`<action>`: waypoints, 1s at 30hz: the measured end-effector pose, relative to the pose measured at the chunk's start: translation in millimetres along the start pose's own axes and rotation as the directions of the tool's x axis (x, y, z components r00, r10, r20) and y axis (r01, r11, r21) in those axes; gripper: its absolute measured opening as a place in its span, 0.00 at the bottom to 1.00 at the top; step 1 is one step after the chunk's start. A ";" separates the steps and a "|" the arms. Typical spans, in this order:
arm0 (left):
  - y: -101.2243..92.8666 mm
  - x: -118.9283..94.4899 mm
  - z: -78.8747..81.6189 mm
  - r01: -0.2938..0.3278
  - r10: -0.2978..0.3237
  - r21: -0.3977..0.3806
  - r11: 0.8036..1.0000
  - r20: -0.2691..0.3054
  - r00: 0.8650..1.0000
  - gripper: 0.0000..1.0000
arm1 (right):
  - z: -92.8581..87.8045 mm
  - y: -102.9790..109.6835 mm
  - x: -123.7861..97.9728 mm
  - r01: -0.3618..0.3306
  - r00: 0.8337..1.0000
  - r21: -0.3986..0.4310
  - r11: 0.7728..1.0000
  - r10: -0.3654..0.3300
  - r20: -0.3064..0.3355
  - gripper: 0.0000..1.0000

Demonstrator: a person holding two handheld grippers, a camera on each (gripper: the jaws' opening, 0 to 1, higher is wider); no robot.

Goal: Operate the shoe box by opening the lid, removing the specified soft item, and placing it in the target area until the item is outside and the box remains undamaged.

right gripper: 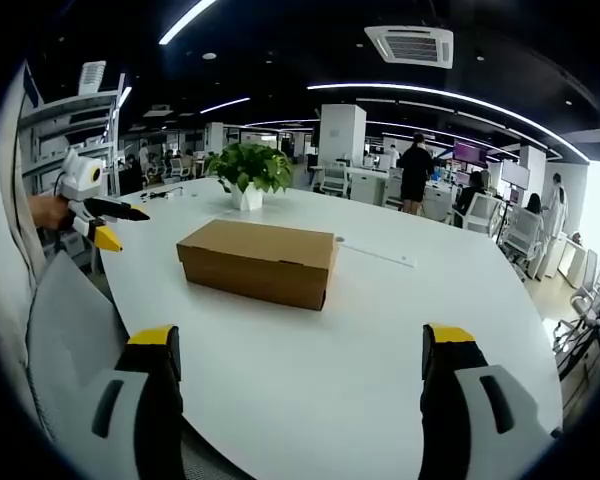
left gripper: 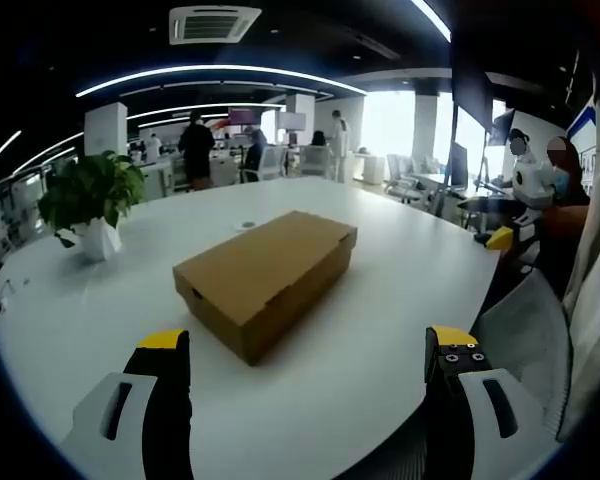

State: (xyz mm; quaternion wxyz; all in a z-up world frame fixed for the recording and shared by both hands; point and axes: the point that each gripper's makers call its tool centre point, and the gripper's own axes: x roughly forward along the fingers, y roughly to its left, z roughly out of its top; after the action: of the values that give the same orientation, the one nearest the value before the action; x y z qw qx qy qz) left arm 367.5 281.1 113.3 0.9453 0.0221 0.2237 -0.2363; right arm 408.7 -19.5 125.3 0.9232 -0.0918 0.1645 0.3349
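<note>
White worktop (left gripper: 380,330) is occupied by a lidded shoe box (left gripper: 265,277); potted plant (left gripper: 92,205) noted beyond it. Fingers of left gripper (left gripper: 305,365) and right gripper (right gripper: 302,365) are held spread, empty.

The contents of the closed shoe box (left gripper: 265,278) are hidden by its lid. The lower parts of both grippers are cut off by the bottom edge in each view. The people standing in the background (right gripper: 415,172) are too small for detail. The white paper strip (right gripper: 377,254) beyond the box carries no legible marking.
</note>
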 end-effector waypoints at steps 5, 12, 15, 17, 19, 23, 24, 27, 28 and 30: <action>-0.4 0.4 0.9 0.000 0.000 -0.003 1.000 0.004 1.000 1.00 | 1.1 -0.7 0.1 0.000 1.000 -0.002 1.000 0.000 0.001 0.96; 0.2 1.2 0.5 0.000 0.000 -0.004 1.000 0.004 1.000 1.00 | 1.9 -0.2 2.2 0.000 1.000 -0.001 1.000 0.000 0.001 0.96; 0.6 1.8 1.5 -0.001 0.001 -0.003 1.000 0.006 1.000 1.00 | 3.1 -0.3 3.4 -0.001 1.000 -0.001 1.000 0.001 0.003 0.96; 0.8 2.1 1.9 0.000 0.000 -0.004 1.000 0.007 1.000 1.00 | 3.5 -0.1 4.0 -0.002 1.000 0.000 1.000 0.002 0.004 0.96; 1.4 2.4 1.4 -0.002 0.002 -0.004 1.000 0.005 1.000 1.00 | 3.3 -0.3 4.5 -0.002 1.000 -0.001 1.000 0.002 0.003 0.96; 2.0 3.1 0.5 -0.002 0.002 -0.003 1.000 0.004 1.000 1.00 | 3.0 0.6 4.8 -0.006 1.000 -0.001 1.000 0.006 0.002 0.96; 2.0 3.2 0.3 -0.002 0.002 -0.003 1.000 0.003 1.000 1.00 | 2.6 0.7 4.7 -0.006 1.000 -0.001 1.000 0.007 0.000 0.96; 2.4 4.0 -0.7 -0.001 0.001 -0.005 1.000 0.001 1.000 1.00 | 2.3 1.1 4.9 -0.010 1.000 -0.001 1.000 0.010 -0.002 0.96; 2.6 4.3 -0.8 -0.001 0.001 -0.005 1.000 0.000 1.000 1.00 | 2.6 1.0 5.2 -0.011 1.000 0.000 1.000 0.011 -0.002 0.96; 3.4 5.5 -0.2 -0.003 0.003 -0.005 1.000 0.000 1.000 1.00 | 4.1 0.4 6.2 -0.014 1.000 0.002 1.000 0.014 0.001 0.96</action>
State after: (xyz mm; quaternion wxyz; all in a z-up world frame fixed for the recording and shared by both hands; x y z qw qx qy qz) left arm 373.3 281.8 110.6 0.9458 0.0199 0.2241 -0.2344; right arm 413.9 -14.4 126.8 0.9211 -0.0894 0.1648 0.3413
